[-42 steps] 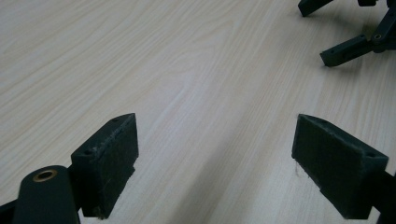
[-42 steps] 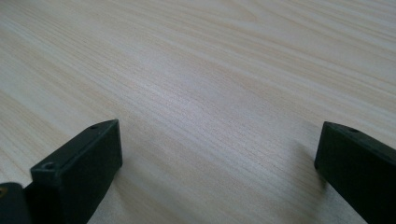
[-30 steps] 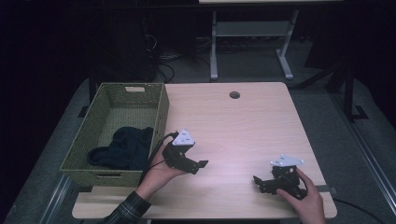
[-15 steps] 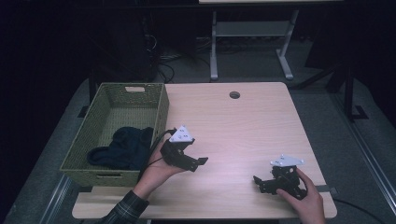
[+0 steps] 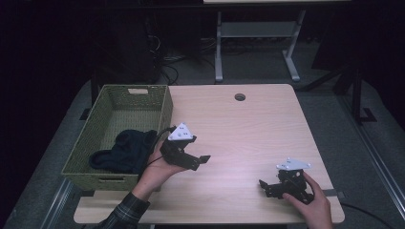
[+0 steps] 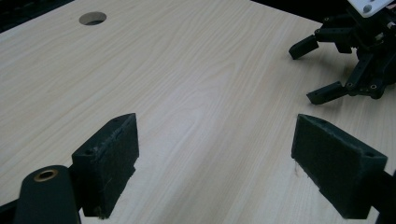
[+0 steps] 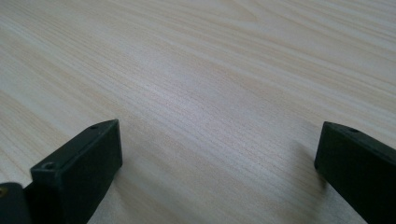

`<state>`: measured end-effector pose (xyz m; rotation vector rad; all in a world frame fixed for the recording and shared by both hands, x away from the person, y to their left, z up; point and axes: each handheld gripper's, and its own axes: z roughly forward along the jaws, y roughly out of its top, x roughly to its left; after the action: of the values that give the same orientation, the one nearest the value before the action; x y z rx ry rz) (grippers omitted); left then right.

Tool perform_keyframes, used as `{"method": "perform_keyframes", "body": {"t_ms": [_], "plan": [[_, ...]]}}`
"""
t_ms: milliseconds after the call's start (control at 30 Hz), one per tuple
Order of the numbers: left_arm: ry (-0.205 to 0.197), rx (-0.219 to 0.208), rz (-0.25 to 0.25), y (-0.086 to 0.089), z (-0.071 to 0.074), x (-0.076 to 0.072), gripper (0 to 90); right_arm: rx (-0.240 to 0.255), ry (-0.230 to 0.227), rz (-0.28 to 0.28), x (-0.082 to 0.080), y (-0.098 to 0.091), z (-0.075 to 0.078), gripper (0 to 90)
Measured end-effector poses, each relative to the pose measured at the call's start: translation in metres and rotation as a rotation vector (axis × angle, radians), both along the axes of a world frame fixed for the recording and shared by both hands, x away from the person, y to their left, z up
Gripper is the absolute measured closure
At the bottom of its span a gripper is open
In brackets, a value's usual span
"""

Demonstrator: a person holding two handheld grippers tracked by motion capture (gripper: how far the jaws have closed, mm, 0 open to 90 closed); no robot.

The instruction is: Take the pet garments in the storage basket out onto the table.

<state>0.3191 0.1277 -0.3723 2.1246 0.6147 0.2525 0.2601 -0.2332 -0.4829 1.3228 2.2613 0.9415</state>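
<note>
High view: the left gripper [image 5: 198, 160], jaws spread wide and empty, has drifted a little farther from the basket [image 5: 161, 114] over the past second and hangs above the table [image 5: 248, 129]. The dark cloth [image 5: 125, 150] lies inside the basket, behind and to the left of that gripper. The right gripper [image 5: 267, 186], also wide and empty, has stayed low at the near edge.

Left gripper view: the pads [image 6: 112, 154] frame bare wood, with the right gripper ahead at upper right and a cable hole [image 6: 92, 18] far ahead.

Right gripper view: the pads [image 7: 88, 154] stand apart just over the tabletop.

The retreat suggests the cloth is delivered and the work is closing.
</note>
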Motion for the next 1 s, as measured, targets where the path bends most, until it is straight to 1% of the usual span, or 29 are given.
{"method": "perform_keyframes", "body": {"t_ms": [133,300,500,567,667,800,933,1000], "plan": [[-0.009,-0.005,0.006,0.003,0.004,0.001,14.5,0.0,0.0,0.0,0.0,0.0,0.0,0.5],[-0.011,-0.014,0.009,0.008,0.01,0.004,14.5,0.0,0.0,0.0,0.0,0.0,0.0,0.5],[-0.013,-0.009,0.012,0.012,0.018,0.008,14.5,0.0,0.0,0.0,0.0,0.0,0.0,0.5],[-0.007,-0.011,0.017,0.015,0.021,0.009,14.5,0.0,0.0,0.0,0.0,0.0,0.0,0.5],[-0.022,-0.003,0.023,0.018,0.025,0.012,14.4,0.0,0.001,-0.001,0.0,0.0,0.0,0.4],[-0.008,-0.016,0.036,0.025,0.029,0.017,14.4,0.0,0.0,0.0,0.0,0.0,0.0,0.4],[0.0,0.014,0.042,0.035,0.031,0.02,14.5,0.003,0.001,-0.003,0.0,0.0,0.0,0.4],[0.002,0.015,0.046,0.039,0.032,0.02,14.4,0.002,0.0,-0.003,0.0,0.0,0.0,0.5]]}}
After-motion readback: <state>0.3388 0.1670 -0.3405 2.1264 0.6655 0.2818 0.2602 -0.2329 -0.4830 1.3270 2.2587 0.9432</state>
